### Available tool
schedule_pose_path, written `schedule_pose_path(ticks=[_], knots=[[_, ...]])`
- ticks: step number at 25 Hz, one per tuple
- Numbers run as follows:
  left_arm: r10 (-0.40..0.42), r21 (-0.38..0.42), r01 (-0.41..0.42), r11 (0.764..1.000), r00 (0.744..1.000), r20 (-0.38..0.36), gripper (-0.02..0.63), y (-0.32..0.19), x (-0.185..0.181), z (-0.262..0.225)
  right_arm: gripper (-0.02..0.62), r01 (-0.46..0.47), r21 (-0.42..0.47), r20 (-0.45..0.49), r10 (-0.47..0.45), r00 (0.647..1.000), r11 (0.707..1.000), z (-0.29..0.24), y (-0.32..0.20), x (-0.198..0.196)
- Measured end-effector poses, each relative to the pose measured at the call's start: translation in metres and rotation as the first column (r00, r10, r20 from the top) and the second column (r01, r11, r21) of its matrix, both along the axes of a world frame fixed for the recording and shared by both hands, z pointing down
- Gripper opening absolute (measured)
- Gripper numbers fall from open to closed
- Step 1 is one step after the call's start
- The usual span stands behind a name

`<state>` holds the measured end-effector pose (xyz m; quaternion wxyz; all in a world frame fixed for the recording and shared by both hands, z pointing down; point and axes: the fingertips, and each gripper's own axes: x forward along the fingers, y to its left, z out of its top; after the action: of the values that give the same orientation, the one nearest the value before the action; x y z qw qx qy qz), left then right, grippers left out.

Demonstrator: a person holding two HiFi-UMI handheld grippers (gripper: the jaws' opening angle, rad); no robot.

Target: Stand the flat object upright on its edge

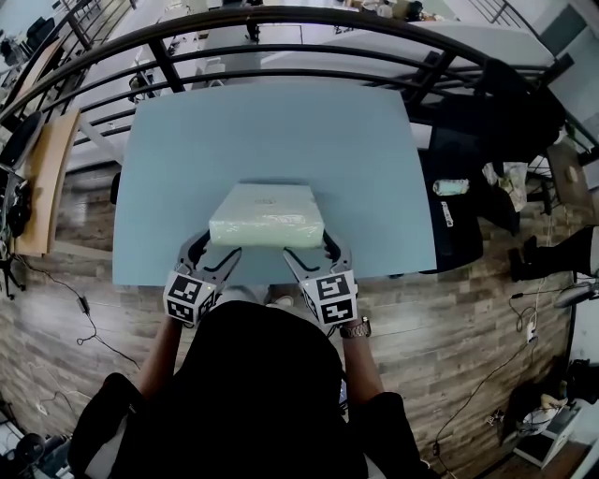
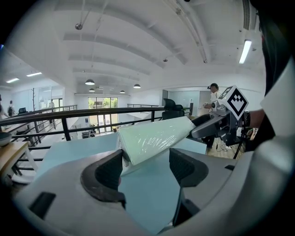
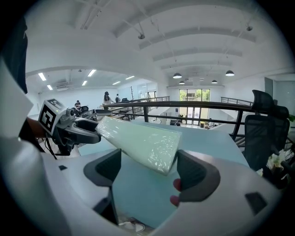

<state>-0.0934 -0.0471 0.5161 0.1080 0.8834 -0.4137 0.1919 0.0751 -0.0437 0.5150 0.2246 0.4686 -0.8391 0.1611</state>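
Note:
The flat object [image 1: 267,213] is a pale green pack wrapped in shiny plastic, lying near the front edge of the light blue table [image 1: 271,122]. In both gripper views it is tilted, its near edge raised off the table. My left gripper [image 1: 213,249] stands open at its near left corner, with the corner [image 2: 126,152] against the left pad. At the near right corner my right gripper [image 1: 314,251] is also open, and the pack's end [image 3: 163,154] sits between its pads. Each gripper shows in the other's view: the right gripper [image 2: 221,124], the left gripper [image 3: 73,126].
A dark metal railing [image 1: 281,19] curves round the far side of the table. Black office chairs [image 1: 487,112] stand at the right, a wooden bench [image 1: 42,178] at the left. The floor below is wood planks. The far half of the table is bare.

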Motion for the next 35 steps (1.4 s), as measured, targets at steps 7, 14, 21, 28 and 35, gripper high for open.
schedule_pose_path(ticks=[7, 14, 21, 28, 35], knots=[[0.006, 0.012, -0.006, 1.0, 1.0, -0.002, 0.318, -0.001, 0.006, -0.009, 0.351, -0.007, 0.025, 0.002, 0.007, 1.0, 1.0, -0.011, -0.002, 0.007], [0.006, 0.039, -0.005, 0.999, 1.0, -0.009, 0.318, -0.001, 0.008, -0.019, 0.351, -0.015, 0.04, 0.004, 0.015, 1.0, 0.999, -0.018, -0.002, 0.008], [0.01, 0.034, -0.01, 0.999, 1.0, 0.0, 0.318, 0.002, 0.009, -0.02, 0.351, -0.021, 0.054, 0.015, 0.02, 1.0, 0.998, -0.022, -0.004, 0.011], [0.0, 0.033, 0.0, 0.999, 1.0, -0.001, 0.318, 0.003, 0.01, -0.024, 0.351, -0.023, 0.061, 0.018, 0.022, 1.0, 0.998, -0.027, -0.005, 0.012], [-0.01, 0.074, 0.012, 0.997, 1.0, -0.022, 0.318, 0.0, 0.007, -0.03, 0.351, -0.03, 0.07, 0.023, 0.029, 0.999, 0.997, -0.03, -0.007, 0.009]])
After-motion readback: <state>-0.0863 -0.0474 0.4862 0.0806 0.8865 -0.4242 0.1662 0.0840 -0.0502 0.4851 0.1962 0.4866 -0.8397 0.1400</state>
